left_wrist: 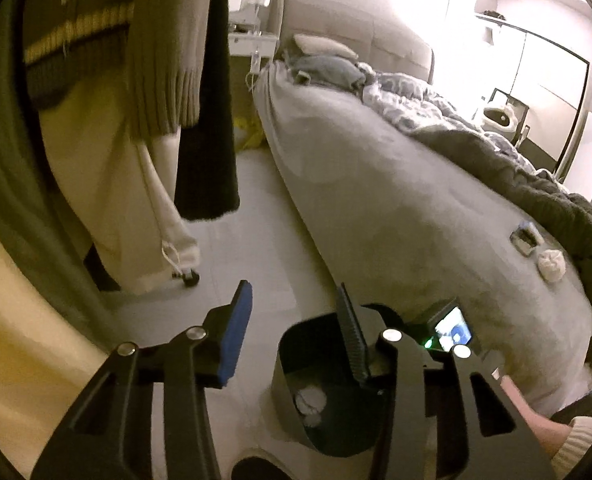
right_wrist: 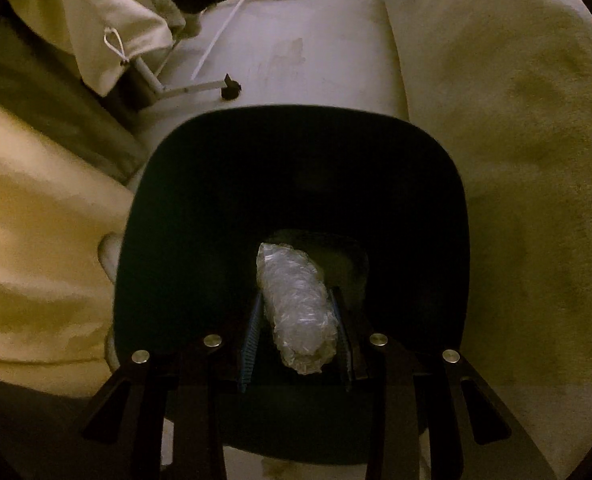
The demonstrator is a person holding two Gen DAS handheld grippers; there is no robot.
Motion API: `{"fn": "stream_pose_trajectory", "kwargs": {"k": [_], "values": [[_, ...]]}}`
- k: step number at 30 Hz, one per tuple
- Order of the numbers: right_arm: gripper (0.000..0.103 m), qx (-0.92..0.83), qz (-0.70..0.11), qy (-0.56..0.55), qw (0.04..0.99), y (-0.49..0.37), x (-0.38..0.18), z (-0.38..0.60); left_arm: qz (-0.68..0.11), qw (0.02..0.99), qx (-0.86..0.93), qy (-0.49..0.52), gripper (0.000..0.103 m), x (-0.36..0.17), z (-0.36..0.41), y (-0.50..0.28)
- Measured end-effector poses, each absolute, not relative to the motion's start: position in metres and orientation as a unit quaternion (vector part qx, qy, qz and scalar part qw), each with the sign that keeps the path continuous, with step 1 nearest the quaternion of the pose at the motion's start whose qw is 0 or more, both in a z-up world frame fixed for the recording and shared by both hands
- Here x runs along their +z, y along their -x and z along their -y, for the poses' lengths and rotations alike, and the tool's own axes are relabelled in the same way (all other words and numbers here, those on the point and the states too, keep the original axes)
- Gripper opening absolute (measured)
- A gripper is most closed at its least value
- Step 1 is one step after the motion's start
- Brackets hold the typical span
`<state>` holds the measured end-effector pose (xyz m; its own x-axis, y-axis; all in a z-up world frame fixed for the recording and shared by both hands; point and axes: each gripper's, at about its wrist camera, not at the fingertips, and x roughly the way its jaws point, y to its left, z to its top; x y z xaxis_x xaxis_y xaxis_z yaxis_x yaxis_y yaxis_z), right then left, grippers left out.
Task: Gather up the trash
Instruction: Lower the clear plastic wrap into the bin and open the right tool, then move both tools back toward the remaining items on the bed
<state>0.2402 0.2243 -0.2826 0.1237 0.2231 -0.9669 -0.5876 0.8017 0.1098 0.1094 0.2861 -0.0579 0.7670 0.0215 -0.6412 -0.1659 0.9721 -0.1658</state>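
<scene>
A crumpled wad of clear plastic wrap [right_wrist: 298, 308], the piece of trash in hand, is pinched between the two pads of the right gripper [right_wrist: 296, 320] and hangs directly over the open mouth of the dark waste bin [right_wrist: 436, 168], so that a release would probably drop it inside. The bin stands on the pale floor [right_wrist: 304, 52] just beside the grey bed [left_wrist: 396, 208], within reach of the litter there. Pale crumpled material already lies at the bin's bottom [left_wrist: 310, 400]. The left gripper [left_wrist: 296, 328] holds nothing, its jaws standing apart above the floor and bin rim. On the bed, a white crumpled tissue [left_wrist: 552, 265] and a small wrapper-like item [left_wrist: 526, 238] apparently remain to be collected.
</scene>
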Motion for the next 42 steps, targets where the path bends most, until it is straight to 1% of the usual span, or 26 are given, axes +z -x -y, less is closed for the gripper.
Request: {"fn": "stream_pose_trajectory", "kwargs": {"k": [1, 3, 4, 5, 8, 13, 21, 27, 29, 30, 37, 42], "values": [[0.035, 0.276, -0.601, 0.155, 0.734, -0.240, -0.283, -0.223, -0.333, 0.936, 0.049, 0.107, 0.046, -0.052, -0.285, -0.109], [0.043, 0.275, -0.598, 0.172, 0.733, -0.237, -0.285, -0.222, -0.327, 0.937, 0.047, 0.109, 0.046, -0.044, -0.285, -0.110], [0.054, 0.274, -0.596, 0.178, 0.733, -0.236, -0.286, -0.221, -0.325, 0.938, 0.046, 0.111, 0.046, -0.042, -0.285, -0.111], [0.061, 0.276, -0.594, 0.181, 0.733, -0.234, -0.285, -0.220, -0.323, 0.938, 0.044, 0.113, 0.046, -0.039, -0.285, -0.113], [0.065, 0.281, -0.589, 0.184, 0.735, -0.232, -0.282, -0.215, -0.319, 0.940, 0.042, 0.115, 0.046, -0.030, -0.280, -0.115], [0.067, 0.300, -0.571, 0.190, 0.740, -0.227, -0.265, -0.213, -0.307, 0.944, 0.033, 0.116, 0.046, -0.015, -0.272, -0.121], [0.069, 0.333, -0.506, 0.163, 0.779, -0.229, -0.200, -0.199, -0.286, 0.950, 0.016, 0.122, 0.049, 0.009, -0.249, -0.135], [0.071, 0.334, -0.459, 0.143, 0.810, -0.238, -0.154, -0.167, -0.286, 0.951, 0.001, 0.117, 0.056, 0.017, -0.223, -0.152], [0.079, 0.333, -0.442, 0.132, 0.822, -0.242, -0.137, -0.153, -0.286, 0.952, -0.003, 0.114, 0.059, 0.019, -0.214, -0.158], [0.080, 0.333, -0.436, 0.129, 0.826, -0.243, -0.133, -0.148, -0.285, 0.952, -0.006, 0.113, 0.060, 0.020, -0.210, -0.160], [0.080, 0.313, -0.405, 0.102, 0.853, -0.262, -0.095, -0.097, -0.282, 0.953, -0.024, 0.107, 0.071, 0.026, -0.180, -0.174], [0.080, 0.289, -0.397, 0.080, 0.867, -0.279, -0.084, -0.056, -0.288, 0.953, -0.027, 0.089, 0.076, 0.024, -0.157, -0.184]]}}
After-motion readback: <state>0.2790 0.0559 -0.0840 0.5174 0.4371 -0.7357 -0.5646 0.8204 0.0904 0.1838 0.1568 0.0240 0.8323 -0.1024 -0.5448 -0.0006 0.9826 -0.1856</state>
